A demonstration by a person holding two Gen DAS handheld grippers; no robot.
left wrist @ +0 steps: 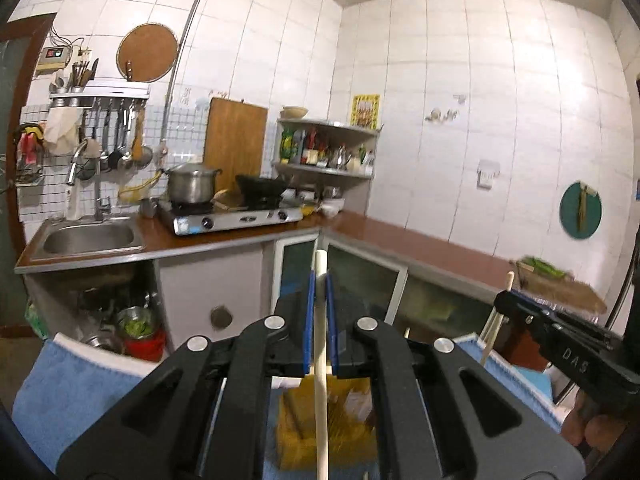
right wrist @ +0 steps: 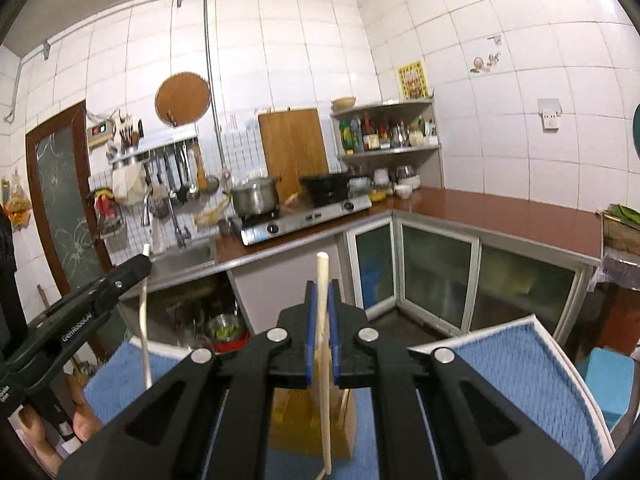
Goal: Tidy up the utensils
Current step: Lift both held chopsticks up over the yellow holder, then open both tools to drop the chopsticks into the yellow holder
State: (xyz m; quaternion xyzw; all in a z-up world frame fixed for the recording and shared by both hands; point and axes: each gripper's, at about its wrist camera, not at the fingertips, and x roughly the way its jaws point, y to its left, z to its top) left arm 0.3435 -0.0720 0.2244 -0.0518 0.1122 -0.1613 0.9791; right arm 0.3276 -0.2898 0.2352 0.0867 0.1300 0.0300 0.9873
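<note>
**Both tongs clamped on one stick each, above the yellow box**

1. My left tongs [left wrist: 319,280] are closed on a pale wooden stick [left wrist: 320,360]. The stick runs upright between the blue pads [left wrist: 309,320], its top end standing just above the tips.
2. My right tongs [right wrist: 322,286] are closed on a second wooden stick [right wrist: 325,360], held the same way, slightly tilted, its lower end over the box.
3. Count: two sticks, one per tong. One yellow box [right wrist: 304,420] sits below both tongs on a blue towel [right wrist: 520,364]; what it contains is too blurred to tell.
4. The two tongs hang side by side, near each other but apart.
5. The towel's white edge [right wrist: 568,360] lies to my right. The brown counter [left wrist: 420,248] stands well beyond, with open space between.
</note>
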